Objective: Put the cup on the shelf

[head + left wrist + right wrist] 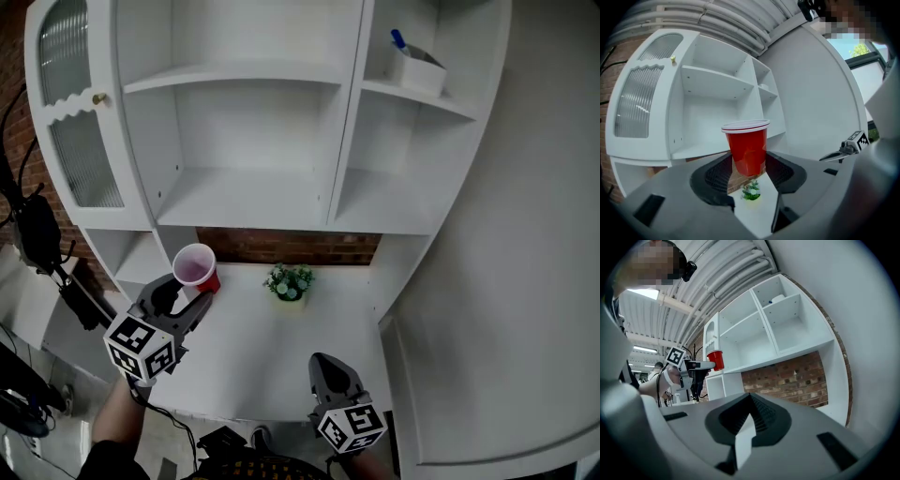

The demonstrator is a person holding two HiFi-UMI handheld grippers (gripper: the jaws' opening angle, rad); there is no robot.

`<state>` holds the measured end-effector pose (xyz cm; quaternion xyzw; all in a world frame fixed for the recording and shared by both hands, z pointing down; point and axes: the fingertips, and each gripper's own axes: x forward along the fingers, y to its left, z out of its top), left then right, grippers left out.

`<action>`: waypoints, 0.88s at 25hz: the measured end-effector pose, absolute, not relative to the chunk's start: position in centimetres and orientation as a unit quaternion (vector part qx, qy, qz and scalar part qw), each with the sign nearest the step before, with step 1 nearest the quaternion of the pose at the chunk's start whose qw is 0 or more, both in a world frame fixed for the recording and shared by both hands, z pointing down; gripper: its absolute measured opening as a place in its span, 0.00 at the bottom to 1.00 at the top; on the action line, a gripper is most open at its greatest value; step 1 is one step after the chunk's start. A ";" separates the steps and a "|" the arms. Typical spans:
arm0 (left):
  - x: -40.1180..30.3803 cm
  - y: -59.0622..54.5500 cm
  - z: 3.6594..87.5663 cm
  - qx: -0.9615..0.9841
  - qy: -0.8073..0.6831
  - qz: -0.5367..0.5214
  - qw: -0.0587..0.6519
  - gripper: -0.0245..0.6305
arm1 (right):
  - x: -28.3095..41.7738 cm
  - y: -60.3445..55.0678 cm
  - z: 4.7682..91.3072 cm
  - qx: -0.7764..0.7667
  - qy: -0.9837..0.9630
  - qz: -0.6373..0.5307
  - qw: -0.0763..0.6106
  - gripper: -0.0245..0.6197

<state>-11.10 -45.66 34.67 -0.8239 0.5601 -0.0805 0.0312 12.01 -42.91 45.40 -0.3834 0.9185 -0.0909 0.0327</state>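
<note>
The left gripper had its jaws set wide and pressed on the lower body of the red plastic cup. The cup stood upright between them, white-rimmed mouth up, clear of the white countertop. The right gripper sat low on the other side, jaws closed tip to tip on nothing. Ahead of and above the loaded jaws lay the white cabinet's broad lower shelf — probably the landing spot. A small potted plant stood below and just beyond the cup. Done well, the carry wanted a level wrist, the cup's base lifted over the shelf's front edge, and a flat set-down before release — squeezed harder, so thin a cup would likely buckle.
</note>
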 end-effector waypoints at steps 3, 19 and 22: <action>-12.2 -48.5 32.4 -0.819 0.565 -0.085 0.055 0.38 | 11.0 -44.9 44.3 -0.381 0.920 -0.082 0.037 0.03; -16.8 -61.7 27.2 -0.793 0.599 -0.094 0.048 0.38 | 5.3 -49.2 39.1 -0.347 0.935 -0.051 0.058 0.03; -17.8 -63.6 27.3 -0.786 0.607 -0.110 0.038 0.38 | 4.4 -49.5 38.0 -0.340 0.938 -0.038 0.058 0.03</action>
